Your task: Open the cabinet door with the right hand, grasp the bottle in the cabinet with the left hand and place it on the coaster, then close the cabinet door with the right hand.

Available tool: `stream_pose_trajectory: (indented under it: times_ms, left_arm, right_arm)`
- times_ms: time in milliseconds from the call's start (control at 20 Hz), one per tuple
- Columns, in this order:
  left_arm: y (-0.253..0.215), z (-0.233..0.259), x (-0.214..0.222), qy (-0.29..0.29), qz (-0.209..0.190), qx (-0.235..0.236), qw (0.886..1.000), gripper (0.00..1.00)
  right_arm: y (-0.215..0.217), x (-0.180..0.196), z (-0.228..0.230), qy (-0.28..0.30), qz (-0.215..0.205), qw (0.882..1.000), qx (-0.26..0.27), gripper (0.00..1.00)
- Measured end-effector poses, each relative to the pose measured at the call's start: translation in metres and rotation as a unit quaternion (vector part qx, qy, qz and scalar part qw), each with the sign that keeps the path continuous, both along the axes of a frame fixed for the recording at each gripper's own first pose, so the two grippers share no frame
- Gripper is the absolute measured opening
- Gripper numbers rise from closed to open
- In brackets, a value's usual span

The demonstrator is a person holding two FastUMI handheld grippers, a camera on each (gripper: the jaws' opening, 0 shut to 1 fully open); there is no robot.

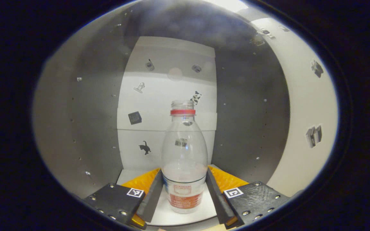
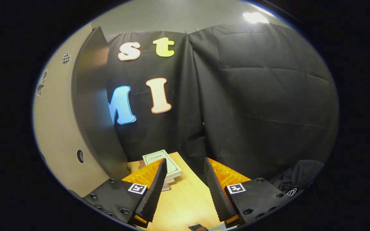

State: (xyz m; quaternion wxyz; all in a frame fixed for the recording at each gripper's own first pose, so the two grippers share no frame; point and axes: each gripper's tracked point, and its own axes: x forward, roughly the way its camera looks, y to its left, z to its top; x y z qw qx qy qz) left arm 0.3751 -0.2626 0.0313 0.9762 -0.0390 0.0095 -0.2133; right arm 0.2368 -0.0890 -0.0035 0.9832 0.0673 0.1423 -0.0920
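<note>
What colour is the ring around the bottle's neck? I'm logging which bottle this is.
Red ring on the clear bottle, best in the left gripper view.

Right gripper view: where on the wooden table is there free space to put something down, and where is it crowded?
The table is bare in the strip running forward between the right gripper fingers, as far as the black cloth. It is crowded at the far left, where books lie stacked beside the open cabinet door.

bottle (image 1: 184, 160) in cabinet (image 1: 92, 128), between left gripper (image 1: 184, 192) fingers (upright) | books (image 2: 167, 166) on table (image 2: 185, 199)
</note>
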Motion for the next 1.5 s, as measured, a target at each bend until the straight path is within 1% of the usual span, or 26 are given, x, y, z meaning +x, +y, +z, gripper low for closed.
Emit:
stream_pose_trajectory:
  times_ms: [50,100,150,300,350,450,500,550,600,650,700,750,800,850,900,950,1000,1050,1100,1150,1200,1250,1300,1350,1450,1500]
  left_arm:
    - [0.002,0.003,-0.01,-0.006,-0.006,0.003,1.0,0.75]
    - [0.004,0.005,-0.019,-0.009,-0.009,0.007,1.0,0.75]
    - [0.008,0.006,-0.029,-0.011,-0.013,0.011,1.0,0.75]
    - [0.022,0.008,-0.065,-0.012,-0.024,0.005,1.0,0.72]
    - [0.03,0.007,-0.078,-0.01,-0.025,0.001,1.0,0.73]
    - [0.051,0.001,-0.102,-0.004,-0.02,-0.003,1.0,0.73]
    - [0.064,-0.004,-0.113,-0.001,-0.014,-0.001,1.0,0.75]
    - [0.077,-0.01,-0.123,0.002,-0.007,0.003,1.0,0.72]
    - [0.092,-0.018,-0.134,0.005,0.003,0.007,1.0,0.72]
    - [0.108,-0.025,-0.142,0.009,0.015,0.014,1.0,0.72]
    - [0.126,-0.037,-0.152,0.013,0.029,0.023,0.999,0.72]
    - [0.142,-0.048,-0.16,0.015,0.043,0.031,0.999,0.72]
    - [0.155,-0.058,-0.169,0.019,0.054,0.035,0.998,0.72]
    - [0.169,-0.069,-0.178,0.023,0.064,0.038,0.997,0.72]
    - [0.182,-0.082,-0.187,0.027,0.075,0.041,0.996,0.72]
    - [0.194,-0.095,-0.196,0.034,0.083,0.04,0.995,0.72]
    - [0.204,-0.108,-0.203,0.039,0.091,0.036,0.994,0.72]
    - [0.215,-0.119,-0.212,0.044,0.099,0.03,0.994,0.72]
    - [0.226,-0.132,-0.219,0.048,0.106,0.024,0.993,0.75]
    - [0.236,-0.146,-0.226,0.059,0.114,0.019,0.992,0.72]
    - [0.245,-0.164,-0.231,0.073,0.122,0.012,0.99,0.72]
    - [0.257,-0.179,-0.235,0.085,0.135,0.005,0.987,0.74]
    - [0.271,-0.193,-0.239,0.095,0.147,-0.002,0.985,0.75]
    - [0.282,-0.209,-0.241,0.104,0.16,-0.007,0.982,0.72]
    - [0.305,-0.244,-0.247,0.116,0.18,-0.008,0.977,0.75]
    - [0.312,-0.26,-0.253,0.118,0.186,-0.005,0.975,0.78]
  right_arm:
    - [0.003,0.0,0.0,-0.003,0.002,1.0,0.002,0.76]
    - [0.005,0.0,0.001,-0.004,0.004,1.0,0.002,0.72]
    - [0.008,-0.003,0.002,-0.006,0.007,1.0,0.001,0.76]
    - [0.017,-0.01,0.001,-0.007,0.016,1.0,0.005,0.76]
    - [0.02,-0.013,0.0,-0.007,0.018,1.0,0.008,0.72]
    - [0.029,-0.019,0.001,-0.005,0.029,0.999,0.016,0.72]
    - [0.029,-0.021,0.005,-0.009,0.029,0.999,0.01,0.76]
    - [0.027,-0.023,0.008,-0.012,0.028,1.0,0.001,0.76]
    - [0.025,-0.026,0.012,-0.015,0.027,1.0,-0.007,0.71]
    - [0.024,-0.03,0.016,-0.019,0.026,0.999,-0.012,0.72]
    - [0.024,-0.034,0.021,-0.023,0.025,0.999,-0.012,0.76]
    - [0.024,-0.037,0.024,-0.027,0.023,0.999,-0.008,0.72]
    - [0.024,-0.04,0.025,-0.031,0.018,0.999,-0.001,0.72]
    - [0.024,-0.043,0.026,-0.033,0.013,0.999,0.003,0.76]
    - [0.025,-0.046,0.025,-0.035,0.008,0.999,0.005,0.75]
    - [0.028,-0.05,0.026,-0.038,0.008,0.999,0.009,0.71]
    - [0.033,-0.055,0.025,-0.04,0.011,0.999,0.012,0.76]
    - [0.038,-0.058,0.022,-0.038,0.013,0.999,0.012,0.76]
    - [0.042,-0.062,0.02,-0.036,0.015,0.999,0.009,0.71]
    - [0.045,-0.067,0.017,-0.033,0.018,0.999,0.006,0.71]
    - [0.051,-0.071,0.015,-0.03,0.022,0.999,0.004,0.75]
    - [0.055,-0.075,0.012,-0.026,0.027,0.999,-0.003,0.71]
    - [0.056,-0.078,0.011,-0.022,0.029,0.999,-0.015,0.75]
    - [0.057,-0.081,0.011,-0.019,0.031,0.999,-0.029,0.71]
    - [0.063,-0.086,0.013,-0.021,0.039,0.998,-0.046,0.71]
    - [0.068,-0.089,0.015,-0.024,0.045,0.998,-0.048,0.76]
